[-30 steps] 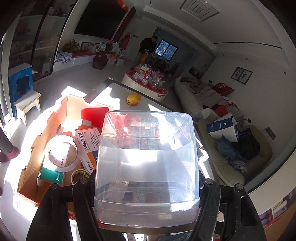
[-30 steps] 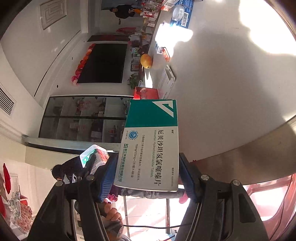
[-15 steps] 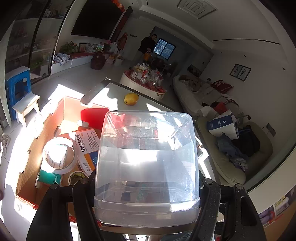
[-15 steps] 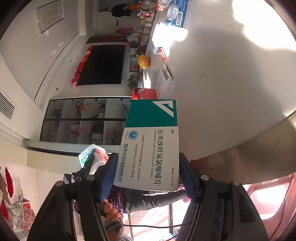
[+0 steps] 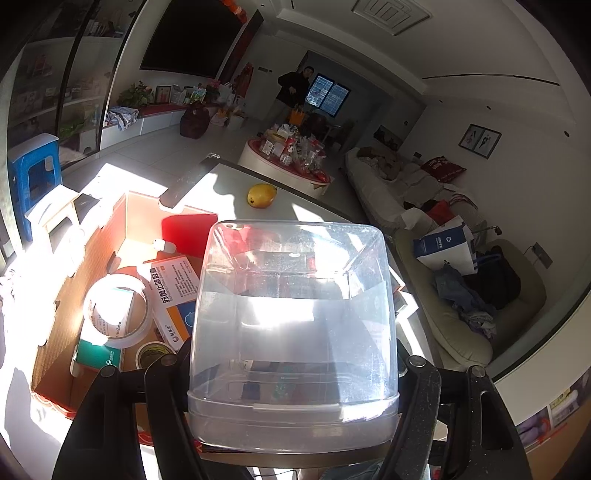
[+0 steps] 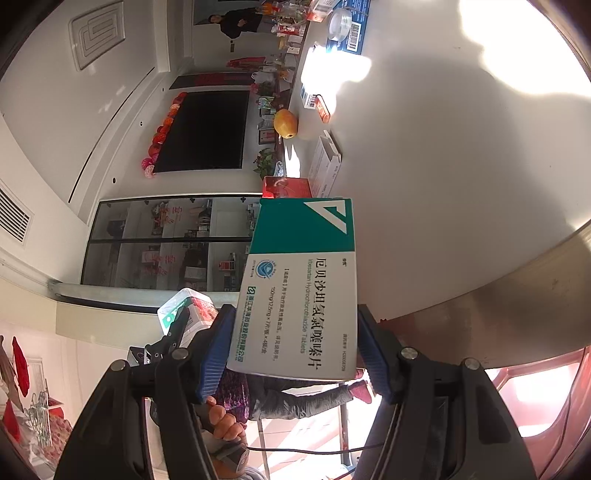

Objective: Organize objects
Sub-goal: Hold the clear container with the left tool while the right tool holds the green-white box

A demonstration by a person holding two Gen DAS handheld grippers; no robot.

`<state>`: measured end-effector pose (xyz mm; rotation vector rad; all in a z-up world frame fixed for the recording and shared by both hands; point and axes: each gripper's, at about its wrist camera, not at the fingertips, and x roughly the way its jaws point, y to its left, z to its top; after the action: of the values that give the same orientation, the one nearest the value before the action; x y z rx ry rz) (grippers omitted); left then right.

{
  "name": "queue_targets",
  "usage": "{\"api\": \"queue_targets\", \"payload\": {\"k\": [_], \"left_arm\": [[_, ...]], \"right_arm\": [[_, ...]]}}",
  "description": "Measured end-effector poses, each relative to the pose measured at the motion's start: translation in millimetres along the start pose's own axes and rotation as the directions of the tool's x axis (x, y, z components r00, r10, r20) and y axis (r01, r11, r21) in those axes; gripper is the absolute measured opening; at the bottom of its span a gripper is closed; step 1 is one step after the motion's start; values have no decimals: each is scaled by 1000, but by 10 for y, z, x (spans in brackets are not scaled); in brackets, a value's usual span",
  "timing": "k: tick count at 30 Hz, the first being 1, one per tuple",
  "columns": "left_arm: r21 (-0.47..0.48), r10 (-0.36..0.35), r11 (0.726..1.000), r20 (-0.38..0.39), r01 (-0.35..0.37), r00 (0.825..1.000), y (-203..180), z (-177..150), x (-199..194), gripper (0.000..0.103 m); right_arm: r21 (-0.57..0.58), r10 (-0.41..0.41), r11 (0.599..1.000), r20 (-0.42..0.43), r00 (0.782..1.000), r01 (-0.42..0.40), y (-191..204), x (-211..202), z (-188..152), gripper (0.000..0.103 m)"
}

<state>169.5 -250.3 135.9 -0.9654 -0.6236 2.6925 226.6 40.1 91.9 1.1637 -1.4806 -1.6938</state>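
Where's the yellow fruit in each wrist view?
Left wrist: fruit sits upper middle, on the white table, beyond the clear box in the left gripper.
Right wrist: fruit sits upper middle, at the table's left edge; the view is rolled sideways.
Shared landmark: the dark TV.

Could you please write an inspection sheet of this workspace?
Surface: white table, sunlit patches.
Job's things: clear plastic container in left gripper; green-white medicine box in right gripper.
Clutter: cardboard box holding tape roll and orange-white carton; yellow fruit on table.
Grippers: both shut on their items.
Cables: thin black cable below right gripper.
Surroundings: living room, sofa, dark screen, standing person far off.
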Motion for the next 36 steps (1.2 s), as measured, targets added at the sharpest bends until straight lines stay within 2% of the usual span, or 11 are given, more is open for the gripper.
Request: {"api": "queue_targets", "payload": {"k": [36], "left_arm": [[19, 31, 999, -16, -30, 999, -57, 1, 26, 76]], "right_arm": [[26, 46, 999, 22, 999, -46, -89, -35, -2, 64]]}}
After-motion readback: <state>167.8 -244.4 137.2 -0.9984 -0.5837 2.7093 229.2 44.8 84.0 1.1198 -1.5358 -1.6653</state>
